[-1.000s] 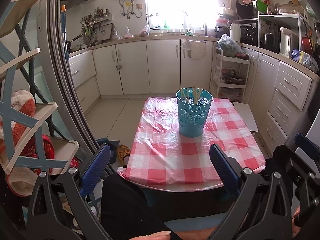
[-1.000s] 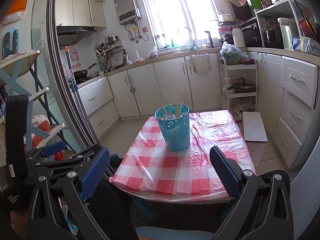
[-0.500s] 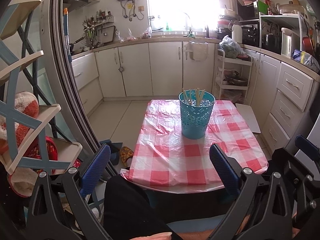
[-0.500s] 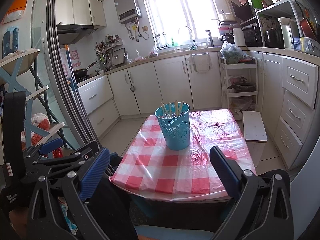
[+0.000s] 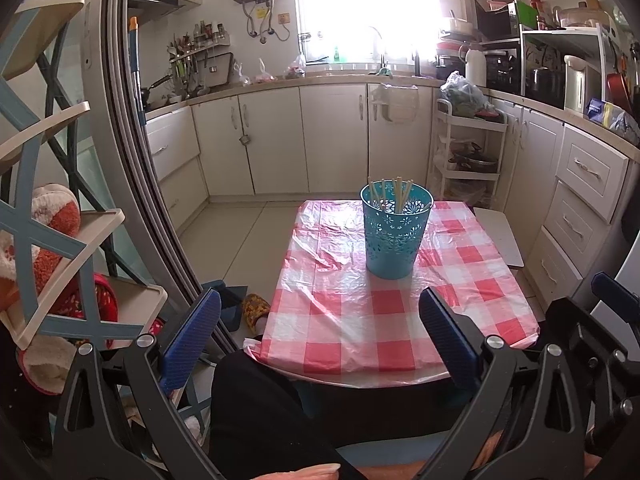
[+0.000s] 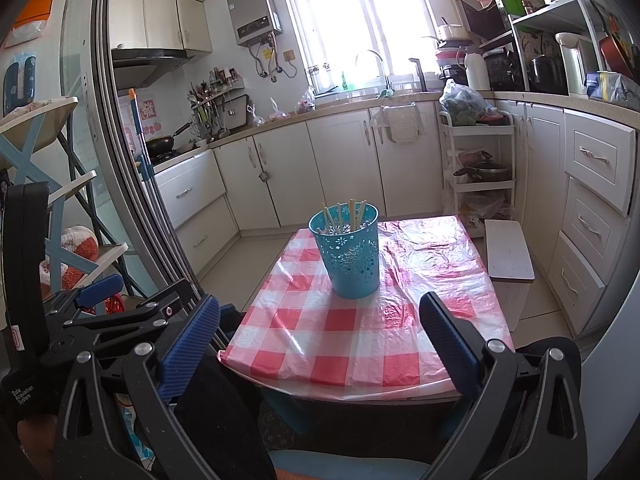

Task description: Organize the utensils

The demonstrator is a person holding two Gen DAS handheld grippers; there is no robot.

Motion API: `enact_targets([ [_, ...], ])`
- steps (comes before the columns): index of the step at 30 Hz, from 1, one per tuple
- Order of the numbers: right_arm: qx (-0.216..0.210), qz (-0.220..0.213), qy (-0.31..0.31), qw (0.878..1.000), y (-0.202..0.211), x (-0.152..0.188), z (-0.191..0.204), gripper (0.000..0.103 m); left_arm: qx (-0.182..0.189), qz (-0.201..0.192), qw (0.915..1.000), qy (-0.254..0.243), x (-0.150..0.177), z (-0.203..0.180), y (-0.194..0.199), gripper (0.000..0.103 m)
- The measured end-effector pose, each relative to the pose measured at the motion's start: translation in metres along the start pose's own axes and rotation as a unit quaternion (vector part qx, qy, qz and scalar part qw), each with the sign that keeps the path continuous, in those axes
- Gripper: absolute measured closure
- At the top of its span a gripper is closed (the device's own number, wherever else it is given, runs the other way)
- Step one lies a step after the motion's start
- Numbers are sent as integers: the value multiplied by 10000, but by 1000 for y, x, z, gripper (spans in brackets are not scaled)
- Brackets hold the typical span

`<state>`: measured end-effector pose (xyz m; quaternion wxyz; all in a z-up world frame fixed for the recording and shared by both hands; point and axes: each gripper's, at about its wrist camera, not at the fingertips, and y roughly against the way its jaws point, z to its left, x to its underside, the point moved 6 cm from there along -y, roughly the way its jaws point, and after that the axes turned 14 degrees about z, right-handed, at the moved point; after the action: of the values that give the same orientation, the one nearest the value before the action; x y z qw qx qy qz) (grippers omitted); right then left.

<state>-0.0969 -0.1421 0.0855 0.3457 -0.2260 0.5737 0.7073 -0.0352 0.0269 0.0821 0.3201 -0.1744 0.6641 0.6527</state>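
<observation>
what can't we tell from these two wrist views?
- Lower ends of the chopsticks, and their count: hidden by the wall of the blue holder in both views.
- Near edge of the table: covered by the open left gripper and open right gripper.
- Utensils on the wall rack: too small to identify.
- Window: blown out by glare.

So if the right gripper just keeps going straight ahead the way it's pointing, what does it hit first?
Probably the checkered table near its front edge, then the blue holder behind. Depth is hard to judge.
</observation>
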Motion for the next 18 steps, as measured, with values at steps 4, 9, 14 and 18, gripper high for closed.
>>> enact_targets([
  [4, 4, -2, 0, 10000, 0, 0, 0, 7, 6, 47, 10000, -16, 0, -1, -2, 8],
  [9, 4, -3, 3, 10000, 0, -1, 0, 7, 11, 37, 10000, 34, -2, 0, -2, 8],
  [14, 10, 5, 5, 10000, 0, 0, 0, 7, -8, 68, 10000, 60, -1, 0, -4, 8],
  [18, 6, 2, 4, 10000, 0, -1, 1, 7, 17, 70, 9999, 70, -1, 0, -5, 8],
])
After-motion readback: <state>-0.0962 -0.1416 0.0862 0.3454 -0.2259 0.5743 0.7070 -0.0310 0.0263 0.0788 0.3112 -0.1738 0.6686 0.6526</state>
